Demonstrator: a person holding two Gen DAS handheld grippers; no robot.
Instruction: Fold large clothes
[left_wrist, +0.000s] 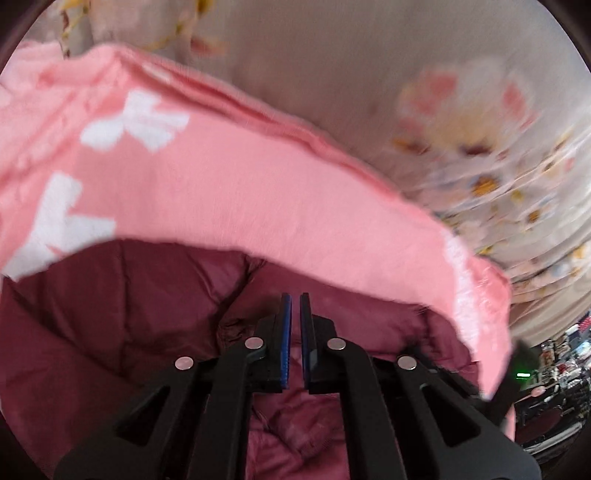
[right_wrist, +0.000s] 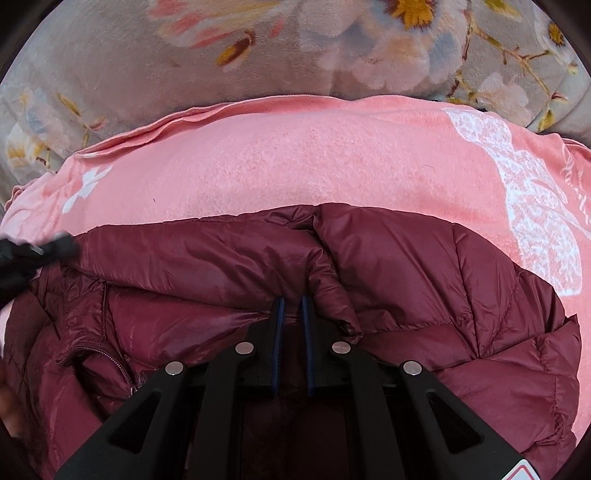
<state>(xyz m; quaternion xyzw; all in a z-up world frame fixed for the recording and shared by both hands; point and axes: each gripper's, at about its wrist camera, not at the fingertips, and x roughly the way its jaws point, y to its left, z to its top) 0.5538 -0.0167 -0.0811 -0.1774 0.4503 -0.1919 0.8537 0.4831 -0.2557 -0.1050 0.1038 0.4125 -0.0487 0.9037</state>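
Observation:
A maroon puffer jacket (right_wrist: 424, 288) lies on a pink blanket (right_wrist: 295, 155) with white prints. It also shows in the left wrist view (left_wrist: 110, 314), where the image is blurred by motion. My left gripper (left_wrist: 295, 299) hovers over the jacket with its fingers nearly together and a narrow gap between the blue pads; nothing shows between them. My right gripper (right_wrist: 292, 301) has its fingers nearly closed with maroon jacket fabric bunched at and between the tips. The left gripper's black tip (right_wrist: 37, 251) shows blurred at the left edge of the right wrist view.
A grey floral bedspread (right_wrist: 110, 74) lies under the pink blanket (left_wrist: 221, 177) and also fills the upper right of the left wrist view (left_wrist: 369, 74). Cluttered room items (left_wrist: 554, 369) show at the far right edge. A zipper (right_wrist: 118, 365) runs on the jacket's lower left.

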